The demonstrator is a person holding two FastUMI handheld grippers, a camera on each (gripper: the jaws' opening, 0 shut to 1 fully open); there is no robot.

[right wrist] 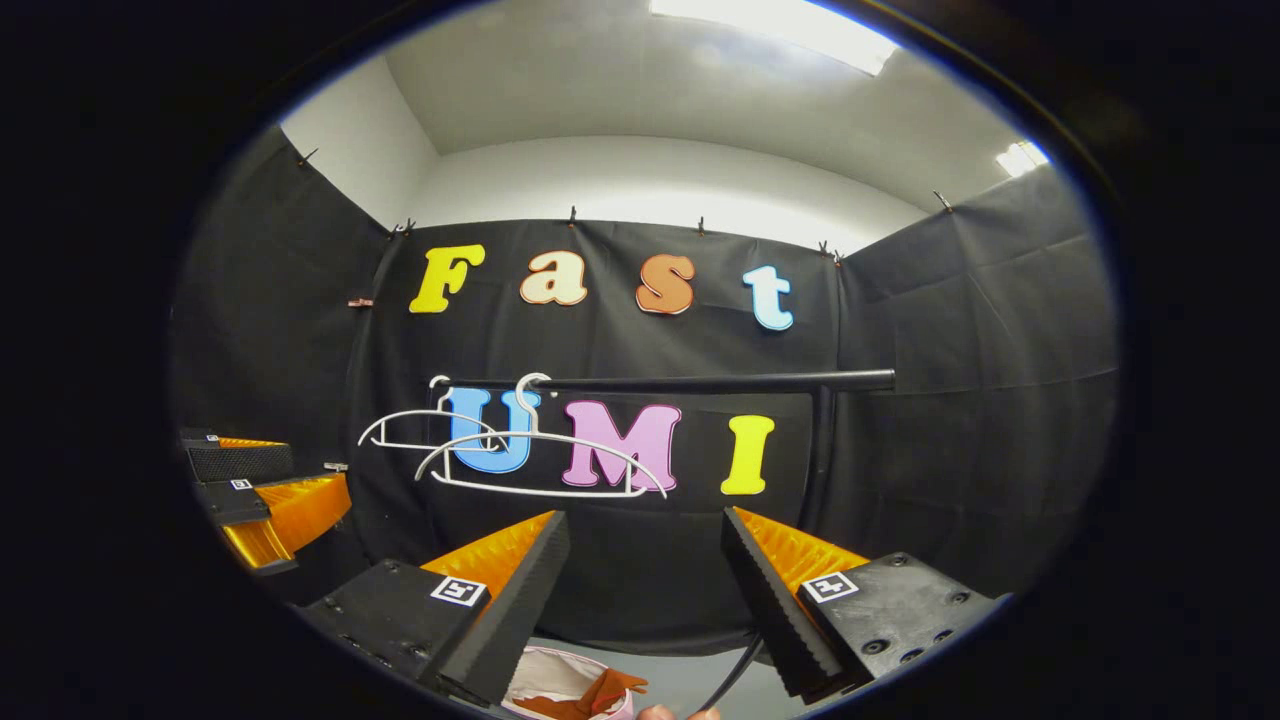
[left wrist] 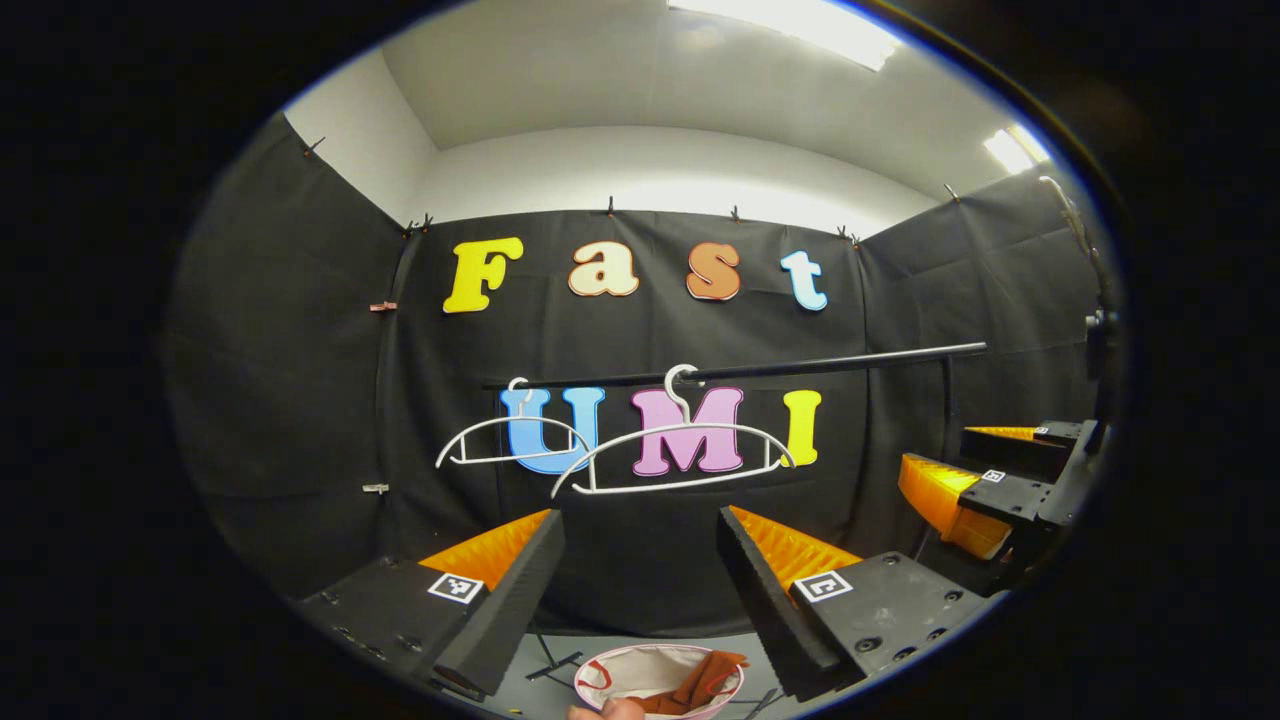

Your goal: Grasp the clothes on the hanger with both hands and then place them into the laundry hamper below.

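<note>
Two bare white hangers (left wrist: 672, 447) (right wrist: 540, 458) hang on a black rail (left wrist: 800, 366) (right wrist: 700, 382) in front of the black cloth wall. Below stands the laundry hamper (left wrist: 600, 672) (right wrist: 535, 678), pale with a red trim, holding an orange-brown garment (left wrist: 700, 682) (right wrist: 590, 695). My left gripper (left wrist: 640, 570) is open, held up facing the hangers with nothing between its fingers. My right gripper (right wrist: 645, 570) is open as well, also empty. The right gripper (left wrist: 1000, 480) shows at the right edge of the left gripper view; the left gripper (right wrist: 265, 490) shows at the left edge of the right gripper view.
The rail's upright post (right wrist: 820, 450) stands at the right end. A dark cable (right wrist: 735, 672) runs down near the right gripper's right finger. Part of a hand (left wrist: 605, 710) shows at the bottom edge beside the hamper. Grey floor (left wrist: 530, 680) lies under the rack.
</note>
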